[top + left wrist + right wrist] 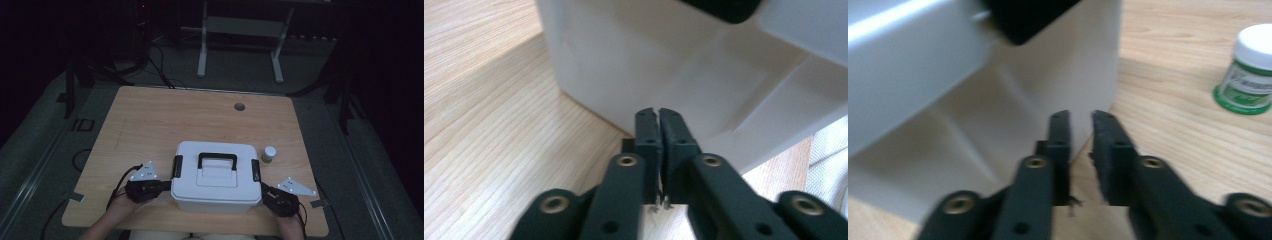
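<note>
A white plastic box (216, 175) with a black carry handle (217, 159) and a black latch (177, 166) on each end stands near the front edge of the wooden table (150, 120). My left gripper (167, 186) lies against the box's left end. In the left gripper view its jaws (658, 112) are shut, pads together, with the tips at the box wall (634, 60). My right gripper (264, 191) sits at the box's right end. Its jaws (1082, 116) stand slightly open with nothing between them, close to the box's corner (948, 100).
A small white-capped bottle with a green label (269, 154) (1249, 70) stands just right of the box. A round cable hole (239, 106) is in the far part of the table. White stand legs (240, 30) are on the dark floor beyond.
</note>
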Tool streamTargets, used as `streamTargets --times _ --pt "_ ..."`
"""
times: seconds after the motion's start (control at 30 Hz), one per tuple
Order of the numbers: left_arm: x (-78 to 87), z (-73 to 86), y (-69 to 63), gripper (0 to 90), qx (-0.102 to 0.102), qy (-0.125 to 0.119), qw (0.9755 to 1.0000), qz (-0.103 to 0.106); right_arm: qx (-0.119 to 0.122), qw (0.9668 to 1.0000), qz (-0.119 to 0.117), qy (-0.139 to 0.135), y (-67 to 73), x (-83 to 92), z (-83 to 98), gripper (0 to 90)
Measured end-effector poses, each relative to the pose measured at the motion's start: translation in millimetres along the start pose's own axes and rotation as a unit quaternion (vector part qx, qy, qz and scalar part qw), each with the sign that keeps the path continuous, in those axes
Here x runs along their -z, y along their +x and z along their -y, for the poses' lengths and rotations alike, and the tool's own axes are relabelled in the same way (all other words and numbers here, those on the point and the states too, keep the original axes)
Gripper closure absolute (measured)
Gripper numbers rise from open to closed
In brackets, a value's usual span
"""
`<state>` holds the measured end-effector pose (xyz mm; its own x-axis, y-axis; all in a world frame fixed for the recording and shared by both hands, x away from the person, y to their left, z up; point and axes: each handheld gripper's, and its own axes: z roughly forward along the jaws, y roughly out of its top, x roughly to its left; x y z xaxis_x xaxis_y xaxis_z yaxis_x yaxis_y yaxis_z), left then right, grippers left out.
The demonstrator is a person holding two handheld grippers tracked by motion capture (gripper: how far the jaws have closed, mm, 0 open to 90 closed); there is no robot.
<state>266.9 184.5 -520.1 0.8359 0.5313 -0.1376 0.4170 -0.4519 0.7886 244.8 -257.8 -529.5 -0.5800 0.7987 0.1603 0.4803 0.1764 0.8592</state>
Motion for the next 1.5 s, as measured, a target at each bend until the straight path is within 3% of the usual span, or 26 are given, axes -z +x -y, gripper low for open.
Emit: streamTargets --times 0.07,0.17,0.2,0.23,0.3,0.33,0.43,0.47,0.5,0.87,1.1,1.23,1.5 --pt "3.2 2.0 5.4 78.9 0.005 0.005 0.9999 0.008 0.001 0.9999 0.008 -0.006 -6.2 0.6 -0.6 48.8" --pt "8.2 6.4 12.9 63.5 0.017 0.009 0.9996 0.019 -0.018 0.9994 0.016 -0.026 -18.4 4.0 0.2 31.0" --pt "10.2 8.2 13.5 59.0 0.014 0.008 0.9998 0.014 -0.025 0.9991 0.011 -0.033 -22.9 5.4 1.1 24.5" --pt "12.0 9.6 15.4 57.6 0.017 0.013 0.9994 0.028 -0.028 0.9992 0.007 -0.03 -27.0 6.5 1.6 20.8" --pt "16.2 11.8 16.6 46.8 0.011 0.017 0.9994 0.027 -0.032 0.9986 0.007 -0.041 -33.0 10.2 4.0 18.4" --pt "18.7 12.7 18.8 46.4 0.015 0.02 0.9989 0.04 -0.03 0.9987 0.007 -0.04 -35.5 11.5 4.7 14.2" --pt "22.2 12.8 21.2 42.1 0.012 0.028 0.9986 0.043 -0.031 0.9979 -0.007 -0.057 -41.7 14.5 6.3 14.1" --pt "27.1 12.1 25.9 42.1 0.012 0.041 0.9977 0.054 -0.032 0.9977 -0.007 -0.059 -43.0 15.3 6.6 14.1" --pt "28.9 11.5 27.4 40.0 0.011 0.046 0.997 0.061 -0.016 0.9987 -0.001 -0.047 -46.3 16.9 6.6 14.2" --pt "43.4 -5.0 30.9 36.6 -0.026 0.093 0.9931 0.068 -0.004 0.9995 -0.011 -0.028 -51.2 17.4 10.9 14.2" --pt "49.4 -22.1 30.5 36.6 -0.051 0.146 0.9857 0.067 -0.003 0.9997 -0.014 -0.022 -53.1 17.4 11.8 14.2" --pt "55.9 -31.2 30.0 36.6 -0.061 0.161 0.9824 0.072 -0.006 0.9996 -0.016 -0.025 -54.0 18.6 12.0 14.2" --pt "70.1 -54.3 25.6 36.6 -0.09 0.209 0.971 0.072 -0.007 0.9996 -0.013 -0.025 -55.3 20.8 11.9 14.2"
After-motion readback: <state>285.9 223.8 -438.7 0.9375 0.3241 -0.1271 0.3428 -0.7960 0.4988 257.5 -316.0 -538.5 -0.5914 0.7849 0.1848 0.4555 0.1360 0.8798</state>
